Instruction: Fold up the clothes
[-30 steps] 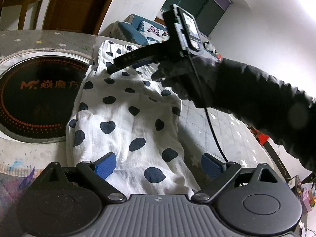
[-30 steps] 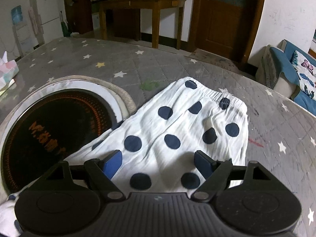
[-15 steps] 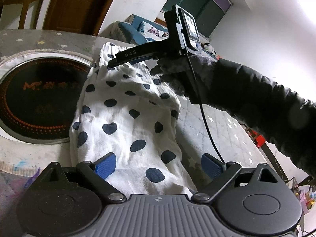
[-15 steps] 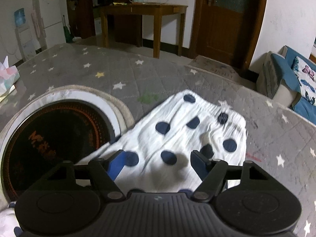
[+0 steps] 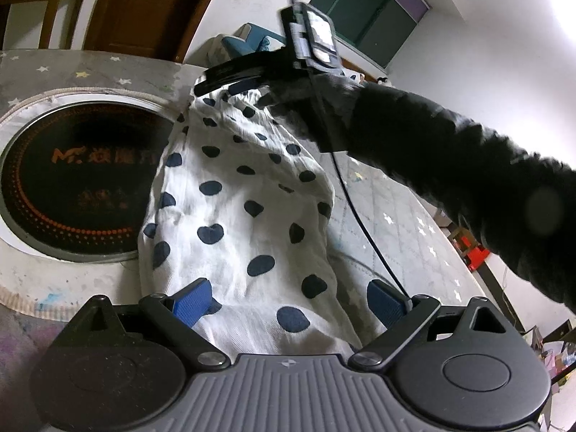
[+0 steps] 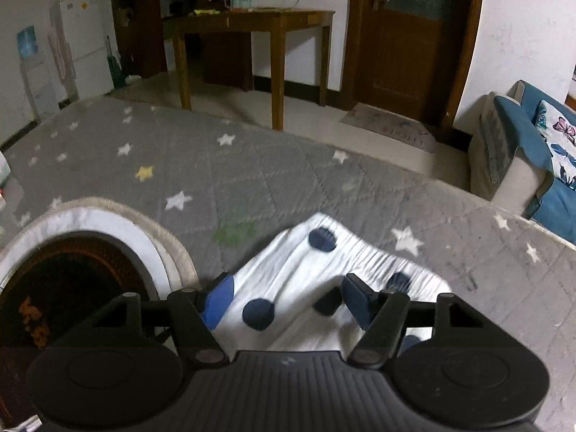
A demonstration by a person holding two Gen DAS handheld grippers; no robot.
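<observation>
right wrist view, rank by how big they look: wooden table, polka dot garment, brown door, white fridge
1. brown door
2. wooden table
3. polka dot garment, though the gripper hides part of it and it lies much nearer the camera, so the order with the table is unsure
4. white fridge

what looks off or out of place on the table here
The polka-dot garment lies rumpled, and its left edge drapes over the rim of the round black cooktop set into the table. A greenish stain marks the grey star cover.
</observation>
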